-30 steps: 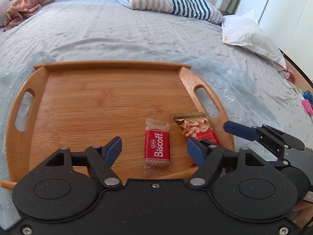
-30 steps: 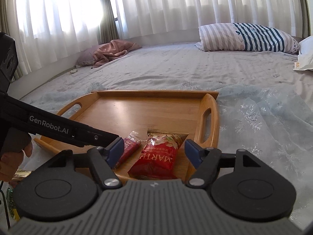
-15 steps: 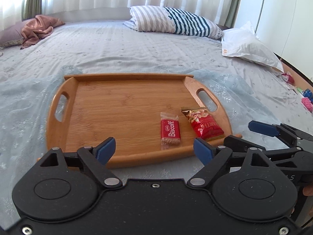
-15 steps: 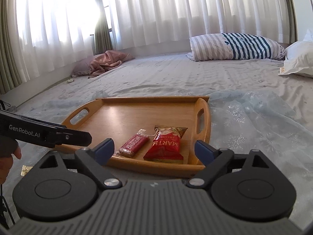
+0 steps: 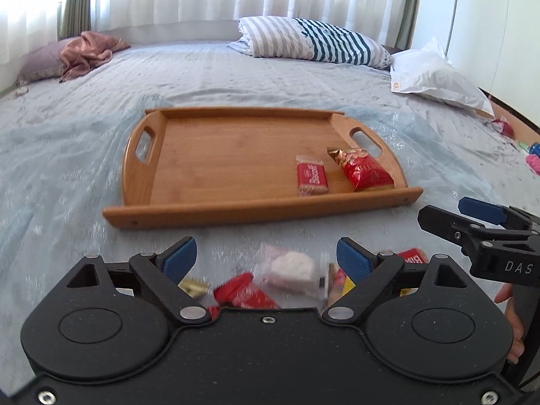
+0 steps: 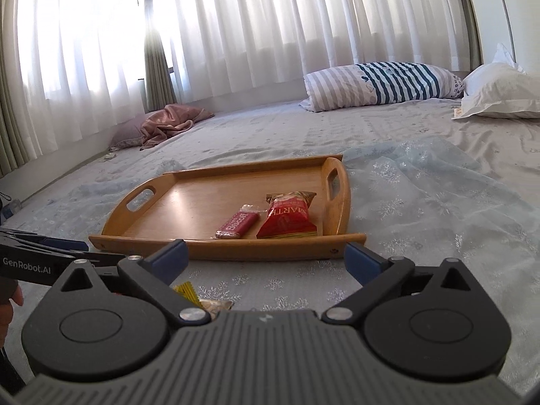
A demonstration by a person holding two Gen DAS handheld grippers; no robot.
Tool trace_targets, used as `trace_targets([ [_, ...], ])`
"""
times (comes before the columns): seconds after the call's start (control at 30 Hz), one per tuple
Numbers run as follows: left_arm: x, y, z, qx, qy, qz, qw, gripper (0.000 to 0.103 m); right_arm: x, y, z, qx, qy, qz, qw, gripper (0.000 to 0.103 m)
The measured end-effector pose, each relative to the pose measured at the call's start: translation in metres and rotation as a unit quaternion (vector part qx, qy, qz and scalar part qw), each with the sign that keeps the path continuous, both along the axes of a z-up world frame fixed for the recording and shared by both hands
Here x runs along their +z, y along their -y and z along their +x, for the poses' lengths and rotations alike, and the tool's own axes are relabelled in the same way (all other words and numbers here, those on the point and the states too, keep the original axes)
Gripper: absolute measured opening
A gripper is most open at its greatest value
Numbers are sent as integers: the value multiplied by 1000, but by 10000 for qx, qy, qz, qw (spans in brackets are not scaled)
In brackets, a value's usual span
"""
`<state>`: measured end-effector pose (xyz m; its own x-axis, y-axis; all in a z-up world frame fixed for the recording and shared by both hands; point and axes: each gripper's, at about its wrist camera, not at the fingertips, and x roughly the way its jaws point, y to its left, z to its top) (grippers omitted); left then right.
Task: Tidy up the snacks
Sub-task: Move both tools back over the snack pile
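Note:
A wooden tray [image 5: 189, 216] lies on the bed with a red Biscoff packet [image 5: 312, 179] and a red nut bag [image 5: 366, 172] side by side at its right end. My left gripper [image 5: 266, 253] hovers short of the tray's front rim, its jaws opening, pads touching nothing. Beneath it lie loose snacks: a clear-wrapped white one [image 5: 290, 266], a red packet [image 5: 246, 295] and a gold wrapper [image 5: 192, 285]. My right gripper [image 6: 265, 253] faces the tray [image 6: 236, 246], jaws opening wide and empty. A yellow wrapper [image 6: 185, 292] lies under it.
A sheer pale-blue cloth [image 6: 422, 202] is spread under the tray. A striped pillow [image 5: 310, 42] and a white bag [image 5: 435, 77] rest at the far right, a pink cloth [image 5: 87, 50] far left. Small toys [image 5: 531, 158] sit by the bed's right edge.
Both grippers have drawn back from the tray toward the near side and their jaws have widened. The Biscoff packet and nut bag stay on the tray. Loose snacks have come into view.

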<state>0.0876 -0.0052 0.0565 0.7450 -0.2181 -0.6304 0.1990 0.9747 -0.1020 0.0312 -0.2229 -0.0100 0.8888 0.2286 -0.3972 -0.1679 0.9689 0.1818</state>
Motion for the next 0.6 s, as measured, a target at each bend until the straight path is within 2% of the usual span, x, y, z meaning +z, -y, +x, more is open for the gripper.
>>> trace_targets([
  [0.37, -20, -14, -37, 197, 106, -66, 9997, 90, -16, -11, -45, -635, 349, -498, 9961, 103],
  [0.6, -28, -14, -52, 318, 150, 87, 9993, 90, -30, -14, -67, -928, 434, -450, 9937, 103],
])
